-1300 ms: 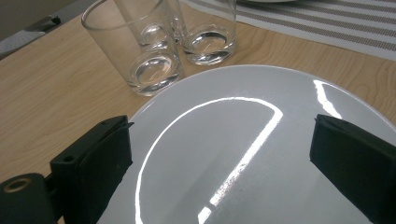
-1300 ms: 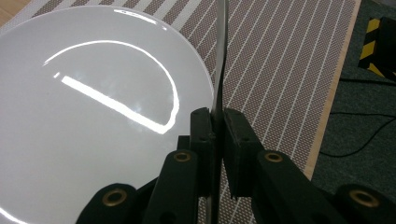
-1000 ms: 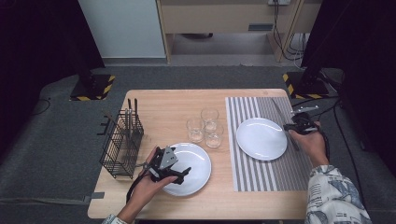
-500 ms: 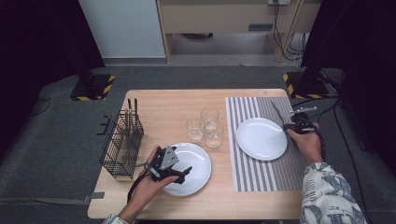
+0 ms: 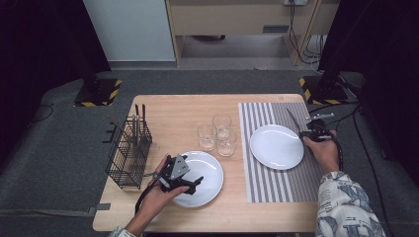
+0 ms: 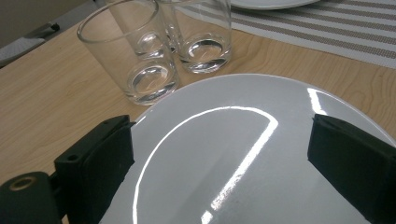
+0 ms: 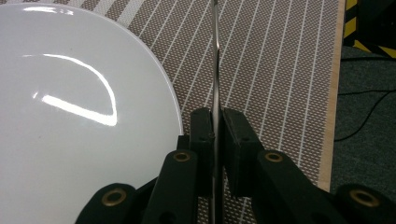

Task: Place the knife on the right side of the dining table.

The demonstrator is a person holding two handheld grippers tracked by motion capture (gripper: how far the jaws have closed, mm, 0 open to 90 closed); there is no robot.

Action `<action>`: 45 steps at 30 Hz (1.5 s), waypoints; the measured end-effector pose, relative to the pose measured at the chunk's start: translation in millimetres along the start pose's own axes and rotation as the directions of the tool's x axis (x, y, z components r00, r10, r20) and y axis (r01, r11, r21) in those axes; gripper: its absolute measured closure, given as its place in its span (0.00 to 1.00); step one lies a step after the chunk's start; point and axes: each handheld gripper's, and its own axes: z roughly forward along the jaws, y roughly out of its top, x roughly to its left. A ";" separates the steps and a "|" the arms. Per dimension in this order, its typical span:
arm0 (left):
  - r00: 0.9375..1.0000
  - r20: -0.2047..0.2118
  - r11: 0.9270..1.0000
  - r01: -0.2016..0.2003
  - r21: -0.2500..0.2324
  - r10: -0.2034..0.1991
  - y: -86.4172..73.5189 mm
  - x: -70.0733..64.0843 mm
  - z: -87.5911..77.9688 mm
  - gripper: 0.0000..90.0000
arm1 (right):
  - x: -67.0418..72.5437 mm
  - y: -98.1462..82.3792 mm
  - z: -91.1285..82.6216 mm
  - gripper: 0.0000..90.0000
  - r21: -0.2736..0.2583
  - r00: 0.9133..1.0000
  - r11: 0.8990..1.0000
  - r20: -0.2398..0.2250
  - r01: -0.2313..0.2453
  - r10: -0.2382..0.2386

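Steel knife [image 7: 215, 60] is clamped in your right gripper [image 7: 214, 135] beside the plate [image 7: 70, 102], ready to lay; your left gripper [image 6: 224, 154] hovers spread.

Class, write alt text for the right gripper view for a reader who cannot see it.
The right gripper is shut on a thin metal knife, seen edge-on above a striped placemat. A white plate lies on the mat just to its left.
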 end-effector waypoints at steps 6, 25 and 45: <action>1.000 0.000 1.000 -0.004 0.003 0.004 -0.1 0.8 -0.2 0.07 | 0.4 -0.7 4.2 0.92 0.015 1.000 1.000 0.001 0.002 -0.002; 1.000 0.012 1.000 -0.008 0.019 0.008 -3.5 -0.4 2.6 0.07 | -4.4 -2.4 7.0 0.92 0.025 1.000 1.000 -0.005 0.001 -0.001; 0.999 0.037 0.999 -0.032 0.035 0.030 -4.3 -7.3 5.8 0.07 | -6.2 -3.4 6.6 0.92 0.020 1.000 1.000 -0.015 -0.005 0.005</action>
